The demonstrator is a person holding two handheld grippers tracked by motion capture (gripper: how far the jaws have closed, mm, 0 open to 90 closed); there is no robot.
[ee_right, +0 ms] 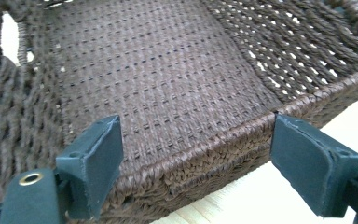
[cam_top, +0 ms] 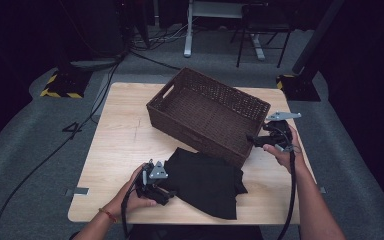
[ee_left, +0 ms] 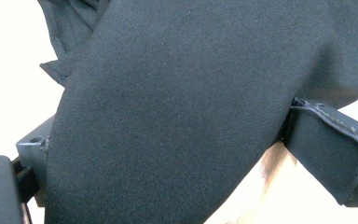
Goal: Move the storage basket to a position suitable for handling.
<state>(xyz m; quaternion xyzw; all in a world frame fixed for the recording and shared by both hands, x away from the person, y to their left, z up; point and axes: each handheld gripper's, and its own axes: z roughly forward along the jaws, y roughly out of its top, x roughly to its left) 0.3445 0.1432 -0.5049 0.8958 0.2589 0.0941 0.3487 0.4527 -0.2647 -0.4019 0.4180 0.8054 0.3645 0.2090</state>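
Note:
A folded black cloth (cam_top: 205,182) lies on the wooden table (cam_top: 122,145) near its front edge, just in front of a brown wicker basket (cam_top: 195,131). My left gripper (cam_top: 166,192) sits at the cloth's left edge, held by a hand. In the left gripper view the cloth (ee_left: 177,93) drapes between the jaws, which stand wide apart. My right gripper (cam_top: 253,140) is at the basket's right end. It is open, and the basket's rim (ee_right: 205,149) lies between its two pads (ee_right: 95,161). The basket's woven inside holds nothing.
The basket stands at an angle across the table's middle, with a handle hole in its far left end (cam_top: 169,91). Bare wood lies to its left. Beyond the table are grey carpet, cables (cam_top: 55,150), stand bases and a chair (cam_top: 260,30).

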